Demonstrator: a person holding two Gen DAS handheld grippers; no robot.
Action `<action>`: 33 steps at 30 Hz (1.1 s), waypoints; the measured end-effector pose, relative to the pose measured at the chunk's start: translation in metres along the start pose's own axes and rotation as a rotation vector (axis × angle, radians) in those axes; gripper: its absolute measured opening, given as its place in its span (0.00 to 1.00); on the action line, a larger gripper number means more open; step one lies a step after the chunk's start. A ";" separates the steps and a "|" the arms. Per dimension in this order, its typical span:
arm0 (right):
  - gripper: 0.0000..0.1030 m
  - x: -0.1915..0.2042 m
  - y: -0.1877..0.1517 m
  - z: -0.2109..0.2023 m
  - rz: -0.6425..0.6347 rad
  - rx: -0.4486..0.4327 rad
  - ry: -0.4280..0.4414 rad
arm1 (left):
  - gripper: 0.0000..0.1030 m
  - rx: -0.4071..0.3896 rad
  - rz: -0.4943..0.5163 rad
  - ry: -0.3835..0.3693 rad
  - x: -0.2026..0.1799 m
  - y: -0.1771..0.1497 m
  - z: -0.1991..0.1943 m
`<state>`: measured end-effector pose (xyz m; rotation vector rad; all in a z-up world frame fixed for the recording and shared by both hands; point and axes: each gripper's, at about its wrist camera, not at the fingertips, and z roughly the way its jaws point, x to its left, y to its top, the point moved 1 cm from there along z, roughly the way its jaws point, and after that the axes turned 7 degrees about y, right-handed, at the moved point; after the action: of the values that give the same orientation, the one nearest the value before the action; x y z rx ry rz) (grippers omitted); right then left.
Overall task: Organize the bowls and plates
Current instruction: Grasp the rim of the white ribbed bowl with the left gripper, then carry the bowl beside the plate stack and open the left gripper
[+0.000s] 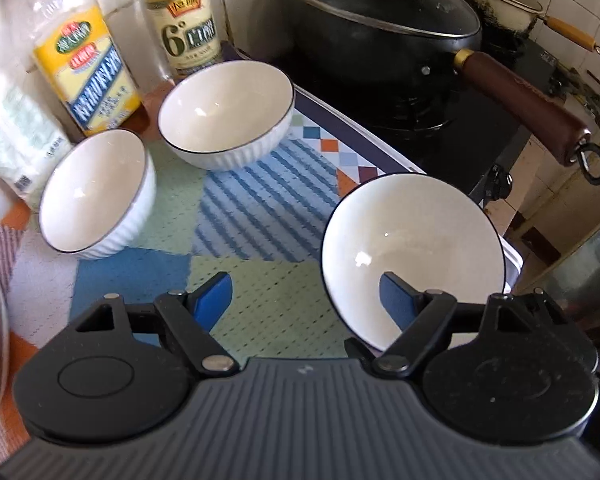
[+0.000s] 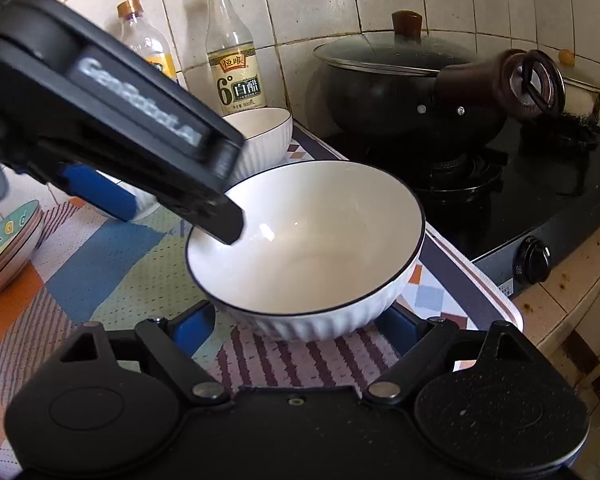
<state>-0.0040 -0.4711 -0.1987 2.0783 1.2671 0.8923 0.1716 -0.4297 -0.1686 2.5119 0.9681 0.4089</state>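
Right wrist view: white ribbed bowl (image 2: pixel 306 248), dark rim; both grippers spread wide.

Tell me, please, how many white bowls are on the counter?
3. One white bowl is nearest, beside the stove, with a finger of the left gripper inside its rim. One stands before the vinegar bottle. One is leftmost. Others may be hidden.
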 end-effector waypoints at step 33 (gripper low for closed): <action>0.93 0.090 0.017 0.001 -0.068 0.131 0.149 | 0.11 0.103 -0.031 -0.004 0.087 -0.054 -0.046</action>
<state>0.0365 -0.3962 -0.1642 2.0866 1.5013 0.9718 0.1844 -0.3213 -0.1435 2.5847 1.0506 0.3521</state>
